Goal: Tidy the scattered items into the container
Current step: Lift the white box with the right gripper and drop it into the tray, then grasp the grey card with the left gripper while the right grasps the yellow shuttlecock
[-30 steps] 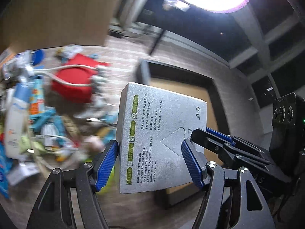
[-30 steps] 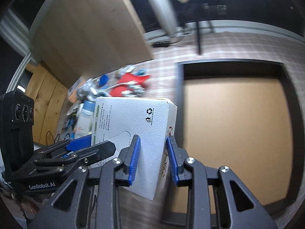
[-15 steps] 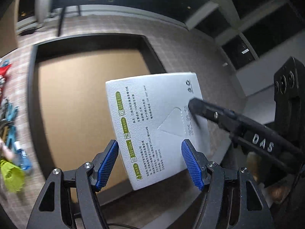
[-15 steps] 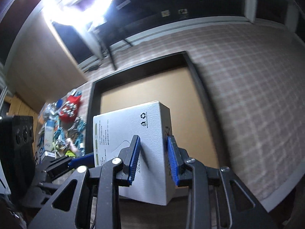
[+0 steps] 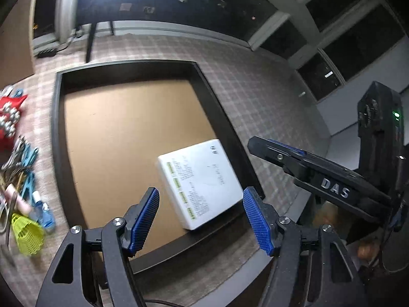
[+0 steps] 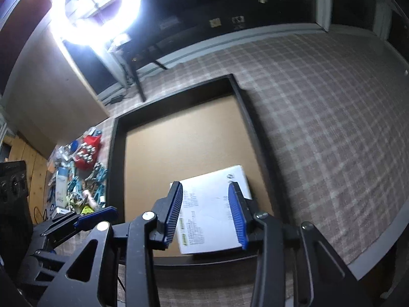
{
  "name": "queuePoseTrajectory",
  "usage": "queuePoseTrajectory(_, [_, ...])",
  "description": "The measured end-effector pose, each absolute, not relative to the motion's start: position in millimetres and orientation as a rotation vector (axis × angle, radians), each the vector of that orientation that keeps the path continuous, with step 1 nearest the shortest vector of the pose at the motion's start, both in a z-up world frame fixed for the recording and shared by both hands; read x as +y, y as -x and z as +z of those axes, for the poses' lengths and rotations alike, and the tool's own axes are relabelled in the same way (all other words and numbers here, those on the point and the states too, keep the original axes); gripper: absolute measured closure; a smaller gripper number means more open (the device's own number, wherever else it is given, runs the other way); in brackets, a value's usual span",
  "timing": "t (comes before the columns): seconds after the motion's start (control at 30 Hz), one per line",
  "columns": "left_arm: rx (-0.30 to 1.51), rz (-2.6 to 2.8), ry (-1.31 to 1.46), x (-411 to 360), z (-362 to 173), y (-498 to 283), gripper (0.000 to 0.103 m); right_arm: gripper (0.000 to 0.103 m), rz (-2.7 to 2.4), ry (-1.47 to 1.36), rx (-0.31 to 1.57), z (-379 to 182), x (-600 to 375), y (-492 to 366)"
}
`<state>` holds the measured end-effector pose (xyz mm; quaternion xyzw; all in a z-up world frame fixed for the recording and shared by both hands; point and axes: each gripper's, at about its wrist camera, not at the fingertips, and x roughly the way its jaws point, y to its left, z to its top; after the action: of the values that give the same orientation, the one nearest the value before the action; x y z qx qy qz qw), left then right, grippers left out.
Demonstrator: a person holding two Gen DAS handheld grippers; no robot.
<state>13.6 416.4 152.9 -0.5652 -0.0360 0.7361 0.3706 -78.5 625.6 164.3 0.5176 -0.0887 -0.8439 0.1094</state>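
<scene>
A flat white box (image 5: 202, 179) with green labels and printed text is in the near right corner of the container (image 5: 58, 128), a shallow black-walled tray with a brown floor. My left gripper (image 5: 200, 192) hangs open above the box, its blue pads well clear of it. My right gripper (image 6: 205, 185) is also above the box (image 6: 212, 204); its jaws are opening and the pads do not touch it. One right finger (image 5: 271, 147) shows at the right of the left wrist view. Whether the box lies fully flat I cannot tell.
Scattered items lie on the checked cloth left of the tray: a red pack (image 5: 7, 112), blue clips (image 5: 28, 158), a yellow-green piece (image 5: 25, 230), the whole pile (image 6: 76, 174). A ring light (image 6: 97, 7) glares at the back. The table edge (image 6: 378, 255) runs near right.
Both grippers carried the white box from the pile side over the tray. It has left both pairs of pads and dropped into the tray's near right corner; the right jaws have widened.
</scene>
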Motion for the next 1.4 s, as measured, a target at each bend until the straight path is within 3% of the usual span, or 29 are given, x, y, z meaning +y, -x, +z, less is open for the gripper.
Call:
queuePoseTrajectory(0.27, [-0.138,2.058,1.498,342,136,-2,0.038,0.066,-2.319,-1.482,-0.120,155,554,77])
queuePoseTrajectory(0.57, [-0.175,2.282,1.594,202,120,5,0.035,0.066,-2.126,-1.477,0.012,127,463,55])
queuePoseTrajectory(0.67, [-0.160,2.318,1.597,158,116,6,0.029,0.066,-2.071,-1.484,0.025,116,435,46])
queuePoseTrajectory(0.83, [-0.062,2.332,1.590,106,111,1,0.028,0.066,-2.019,-1.519,0.010,97,396,31])
queuePoseTrajectory(1.4, [0.227,2.157,1.542,69,71,34,0.028,0.066,-2.030,-1.668,-0.114,48,310,15])
